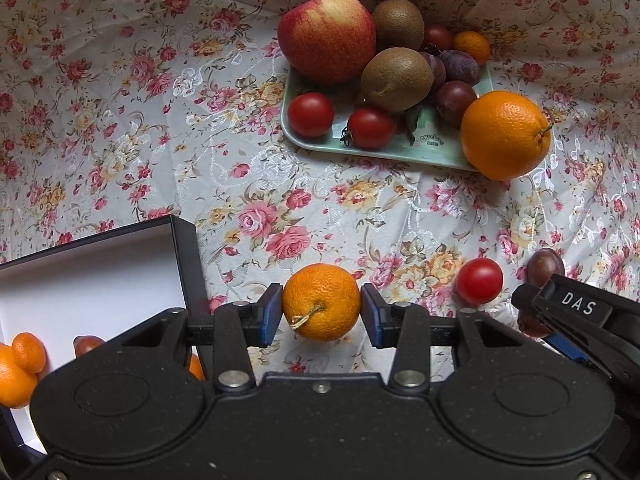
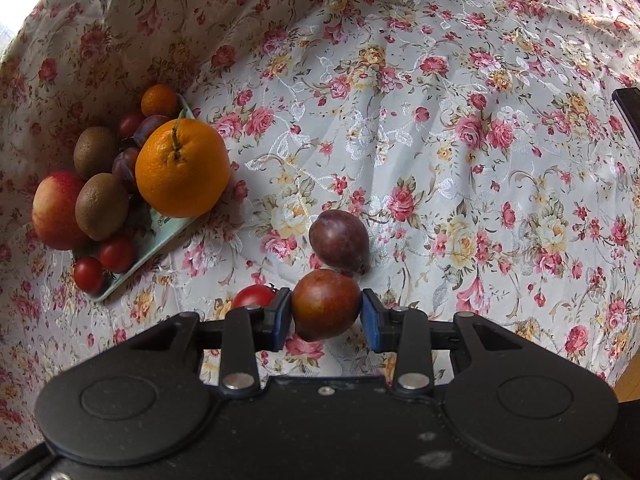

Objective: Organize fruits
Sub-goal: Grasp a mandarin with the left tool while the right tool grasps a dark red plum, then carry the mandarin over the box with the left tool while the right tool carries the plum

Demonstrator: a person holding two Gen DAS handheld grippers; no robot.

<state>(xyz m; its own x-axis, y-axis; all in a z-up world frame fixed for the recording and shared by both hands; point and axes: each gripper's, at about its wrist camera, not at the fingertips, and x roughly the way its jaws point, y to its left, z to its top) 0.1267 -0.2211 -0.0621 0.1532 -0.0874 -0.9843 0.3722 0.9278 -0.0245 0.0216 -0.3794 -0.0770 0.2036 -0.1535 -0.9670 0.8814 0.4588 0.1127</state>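
Observation:
My left gripper (image 1: 321, 314) is shut on a small orange (image 1: 321, 300) with a dry stem, just above the floral cloth. A black box with a white inside (image 1: 88, 276) lies to its left and holds a few small oranges (image 1: 16, 372). My right gripper (image 2: 326, 314) is shut on a reddish-brown plum (image 2: 325, 304). Just beyond it a purple plum (image 2: 339, 242) lies on the cloth, with a red tomato (image 2: 253, 296) to the left. In the left wrist view the right gripper's fingers (image 1: 560, 300) enter at the right edge.
A pale green tray (image 1: 432, 148) further back carries an apple (image 1: 326, 37), two kiwis (image 1: 396, 79), tomatoes (image 1: 310, 115), plums and a tiny orange. A large orange (image 1: 505, 135) rests at the tray's right corner. Floral cloth (image 2: 440, 140) covers the whole table.

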